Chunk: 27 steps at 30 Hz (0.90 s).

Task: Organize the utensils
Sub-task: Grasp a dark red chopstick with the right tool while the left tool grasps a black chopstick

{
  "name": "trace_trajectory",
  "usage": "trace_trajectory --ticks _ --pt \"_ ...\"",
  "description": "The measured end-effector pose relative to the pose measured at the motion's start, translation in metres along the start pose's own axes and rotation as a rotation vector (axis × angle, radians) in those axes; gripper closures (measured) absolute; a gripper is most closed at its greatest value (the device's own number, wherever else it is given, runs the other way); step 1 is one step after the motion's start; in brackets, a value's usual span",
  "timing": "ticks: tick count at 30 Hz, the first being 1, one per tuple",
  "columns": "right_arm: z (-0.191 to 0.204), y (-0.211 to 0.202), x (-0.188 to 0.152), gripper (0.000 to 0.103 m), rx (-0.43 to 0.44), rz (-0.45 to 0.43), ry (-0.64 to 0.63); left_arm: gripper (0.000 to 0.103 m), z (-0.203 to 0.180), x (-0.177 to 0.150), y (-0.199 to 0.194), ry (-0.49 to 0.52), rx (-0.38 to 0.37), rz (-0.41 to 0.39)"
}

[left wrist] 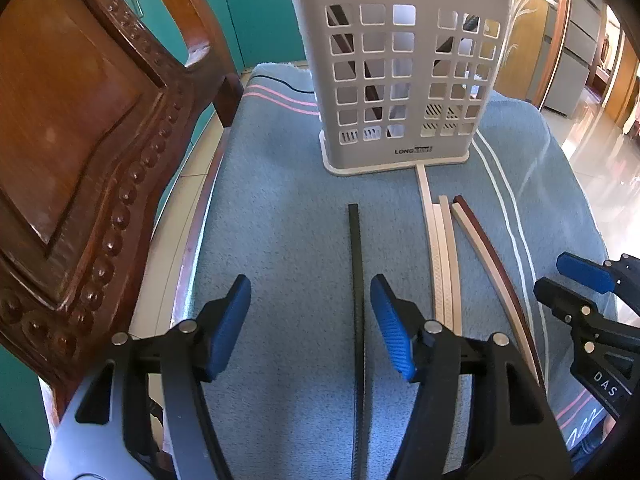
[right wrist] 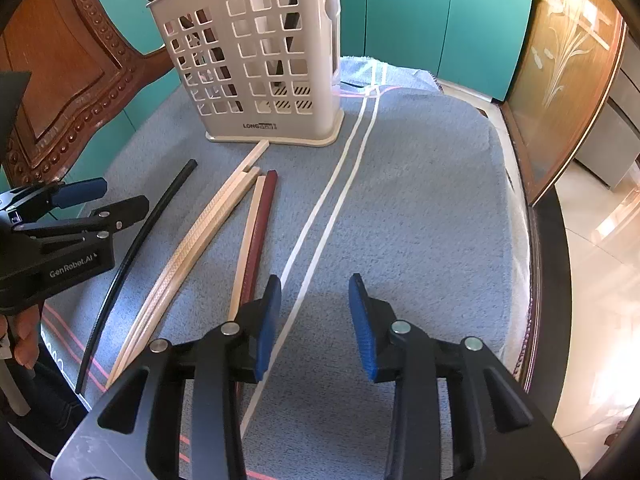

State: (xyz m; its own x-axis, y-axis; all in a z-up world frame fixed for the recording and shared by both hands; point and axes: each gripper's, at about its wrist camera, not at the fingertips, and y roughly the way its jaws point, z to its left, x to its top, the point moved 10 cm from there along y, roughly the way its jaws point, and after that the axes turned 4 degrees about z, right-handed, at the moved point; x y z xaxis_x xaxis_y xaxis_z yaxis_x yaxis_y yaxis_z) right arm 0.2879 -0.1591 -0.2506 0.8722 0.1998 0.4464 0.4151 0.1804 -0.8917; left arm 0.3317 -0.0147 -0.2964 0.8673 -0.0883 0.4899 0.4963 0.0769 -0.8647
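A beige slotted utensil holder (left wrist: 400, 76) (right wrist: 260, 68) stands upright at the back of a blue towel, with a few chopsticks inside. Loose chopsticks lie in front of it: a black one (left wrist: 357, 300) (right wrist: 132, 256), several beige ones (left wrist: 442, 264) (right wrist: 200, 236), and a dark red one (left wrist: 500, 264) (right wrist: 260, 232). My left gripper (left wrist: 310, 312) is open, low over the towel, with the black chopstick between its fingers nearer the right pad. My right gripper (right wrist: 314, 316) is open and empty, just right of the dark red chopstick.
The blue towel (right wrist: 420, 208) covers a round table. A carved wooden chair back (left wrist: 80, 140) stands close on the left. Teal cabinets (right wrist: 440, 20) and a wooden glass-front cabinet (right wrist: 568, 80) are behind. The table's right edge drops to a tiled floor.
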Motion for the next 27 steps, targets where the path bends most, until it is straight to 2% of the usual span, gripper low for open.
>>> trace_trajectory --ticks 23,27 --pt "-0.001 -0.008 0.005 0.068 0.023 -0.041 -0.003 0.04 -0.002 -0.002 0.001 0.001 -0.001 0.0" --pt "-0.006 -0.016 0.012 0.068 0.049 -0.077 0.008 0.04 0.002 0.001 -0.004 -0.024 -0.035 -0.015"
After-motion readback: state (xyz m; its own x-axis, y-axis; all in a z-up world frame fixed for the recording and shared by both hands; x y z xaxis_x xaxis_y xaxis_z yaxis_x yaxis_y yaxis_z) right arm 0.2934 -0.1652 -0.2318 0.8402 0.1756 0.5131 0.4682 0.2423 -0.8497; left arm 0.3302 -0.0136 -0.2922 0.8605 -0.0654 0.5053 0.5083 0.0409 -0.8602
